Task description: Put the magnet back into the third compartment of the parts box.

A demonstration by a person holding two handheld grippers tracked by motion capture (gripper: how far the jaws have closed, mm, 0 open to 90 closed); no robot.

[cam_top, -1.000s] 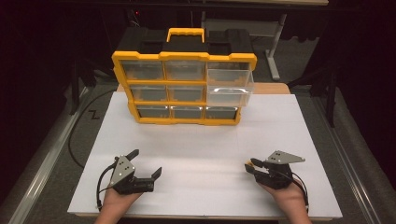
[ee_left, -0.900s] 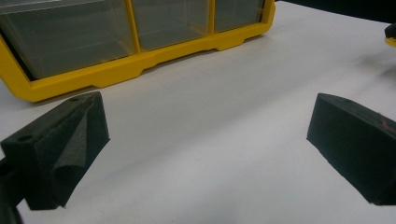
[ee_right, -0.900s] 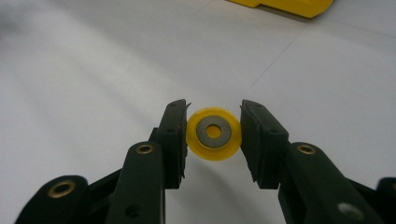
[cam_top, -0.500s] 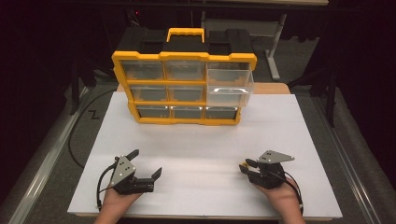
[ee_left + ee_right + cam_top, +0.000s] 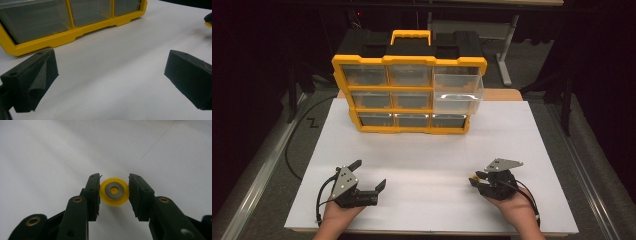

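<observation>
High view: we are looking down on a white board (image 5: 427, 150) that is covering the table. A yellow drawer organiser (image 5: 409, 95) is standing at upper centre of the frame, and its upper right clear drawer (image 5: 458, 93) is sticking out toward us. We are reading no brand, label or writing on it. The left gripper (image 5: 371, 176) is sitting at lower left with its jaws spread wide and nothing between them. The right gripper (image 5: 475, 179) is sitting at lower right, near the board's front edge, clamping a small yellow wheel (image 5: 473, 181). A broad bare stretch of board is lying between the grippers and the organiser.

Left gripper view: we are seeing the two black jaws far apart at the lower corners, with bare board between them. The organiser's yellow base rail (image 5: 75, 32) is running across the upper left, well apart from the jaws.

Right gripper view: we are seeing both pads pressing the yellow wheel (image 5: 114, 192) at centre frame, its grey metal washer (image 5: 114, 190) facing the camera. White board is lying open all around it.
</observation>
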